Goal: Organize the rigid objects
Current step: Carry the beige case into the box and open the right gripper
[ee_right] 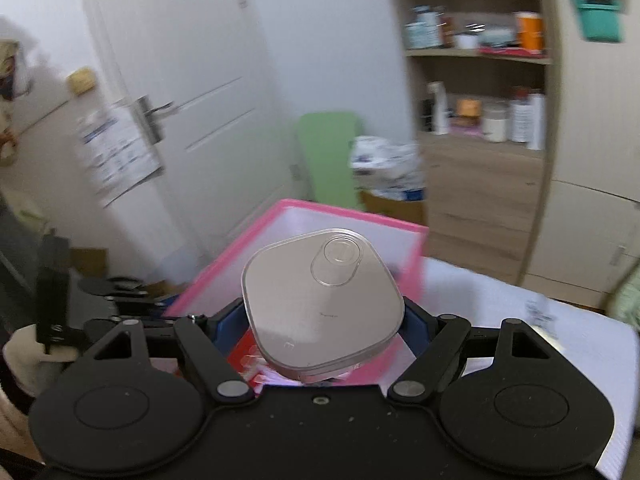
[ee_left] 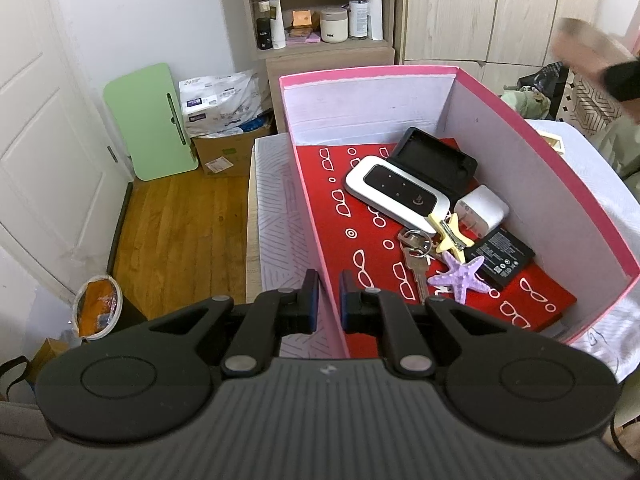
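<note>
A pink box (ee_left: 560, 184) with a red patterned liner holds a white router (ee_left: 396, 190), a black case (ee_left: 434, 162), a white charger (ee_left: 482, 210), keys (ee_left: 416, 258), a yellow starfish clip (ee_left: 450, 232), a purple starfish (ee_left: 460, 276) and a black battery (ee_left: 502, 256). My left gripper (ee_left: 329, 300) is shut on the box's left wall (ee_left: 316, 232) at its near end. My right gripper (ee_right: 320, 328) is shut on a pale rounded square case (ee_right: 320, 300) and holds it above the pink box (ee_right: 280, 216), near its front.
The box stands on a white-clothed table (ee_left: 272, 208). Beyond are a wooden floor, a green folded board (ee_left: 152, 120), a cardboard carton (ee_left: 228, 152) and a shelf unit (ee_left: 320, 12) with bottles. The right wrist view is motion-blurred.
</note>
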The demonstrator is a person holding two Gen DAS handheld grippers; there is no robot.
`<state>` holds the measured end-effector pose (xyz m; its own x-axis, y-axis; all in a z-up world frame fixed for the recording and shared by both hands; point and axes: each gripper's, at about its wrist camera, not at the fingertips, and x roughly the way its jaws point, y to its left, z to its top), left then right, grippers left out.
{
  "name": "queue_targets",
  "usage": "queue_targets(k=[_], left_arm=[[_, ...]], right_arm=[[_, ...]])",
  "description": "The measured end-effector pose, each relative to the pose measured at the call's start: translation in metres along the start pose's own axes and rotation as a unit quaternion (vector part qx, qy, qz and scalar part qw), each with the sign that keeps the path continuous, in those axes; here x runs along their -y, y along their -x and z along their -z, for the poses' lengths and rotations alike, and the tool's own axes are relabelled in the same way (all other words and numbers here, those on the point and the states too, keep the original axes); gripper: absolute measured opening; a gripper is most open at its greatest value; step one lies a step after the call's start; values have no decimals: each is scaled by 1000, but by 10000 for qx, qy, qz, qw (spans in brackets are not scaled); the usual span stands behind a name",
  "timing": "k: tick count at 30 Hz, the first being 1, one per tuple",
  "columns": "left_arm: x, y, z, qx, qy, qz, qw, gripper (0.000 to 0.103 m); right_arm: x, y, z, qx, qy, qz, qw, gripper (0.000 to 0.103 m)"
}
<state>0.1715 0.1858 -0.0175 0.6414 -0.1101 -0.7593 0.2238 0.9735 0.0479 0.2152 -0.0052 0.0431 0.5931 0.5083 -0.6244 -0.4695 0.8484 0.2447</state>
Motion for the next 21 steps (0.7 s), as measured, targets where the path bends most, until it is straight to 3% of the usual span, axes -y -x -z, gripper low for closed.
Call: queue_targets(k=[7,12,17,21], left_arm=[[-2,0,2,32,104,4,9999,9],[-4,1,2,55,186,28,9998,9],[-4,2,3,73,190,39,9998,9],[-5,2,3,76,200,55,9998,9]], right_arm=[[-10,-91,-10,-948,-407,-581,9930,82],[-8,-143,-3,-1519,-1210,-1075,9751,82],[-5,-174,7,-1772,-1711,-1161,9622,82],[3,-198,10,-2023,-2294,-1267,9436,83]])
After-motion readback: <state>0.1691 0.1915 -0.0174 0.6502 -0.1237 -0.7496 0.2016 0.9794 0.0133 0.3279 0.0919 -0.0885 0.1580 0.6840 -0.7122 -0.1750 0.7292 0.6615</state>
